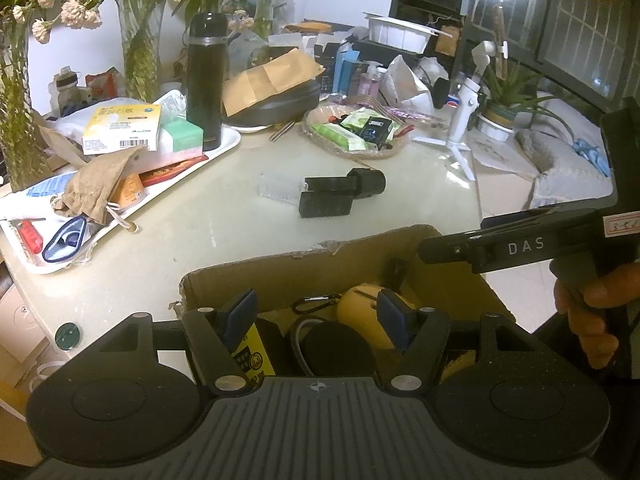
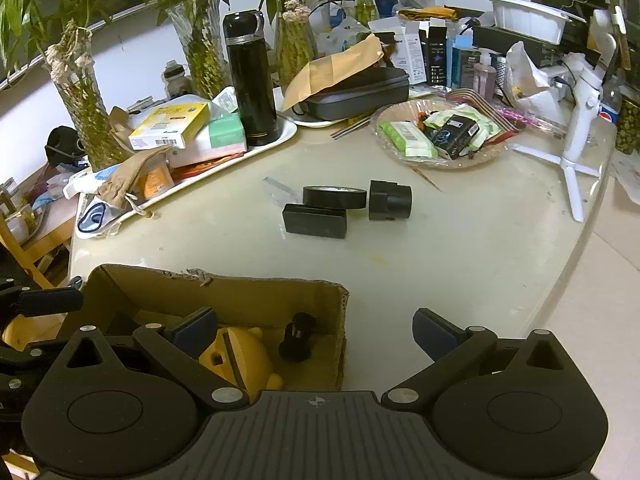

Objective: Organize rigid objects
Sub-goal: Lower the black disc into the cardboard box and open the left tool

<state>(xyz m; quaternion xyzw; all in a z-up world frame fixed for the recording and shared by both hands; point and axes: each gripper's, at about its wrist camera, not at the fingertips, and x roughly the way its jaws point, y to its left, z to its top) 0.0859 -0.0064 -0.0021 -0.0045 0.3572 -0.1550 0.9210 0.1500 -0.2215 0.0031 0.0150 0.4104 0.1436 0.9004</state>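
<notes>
Both jaws open, empty: left gripper (image 1: 316,316) over box (image 1: 280,270); right gripper (image 2: 316,334) should take tape (image 2: 334,197) at twelve o'clock (grip across its rim).

Cardboard box (image 2: 256,300) sits at the desk (image 2: 460,264) edge nearest me. In it: a duck toy (image 2: 236,354), a small part (image 2: 298,338) right of that. Mid-desk beyond the box: tape roll (image 2: 334,197), block (image 2: 314,221) in front of it, cylinder part (image 2: 390,200) just right. Tray (image 2: 256,150) far left carries the flask (image 2: 250,80); basket (image 2: 440,162) far right.
</notes>
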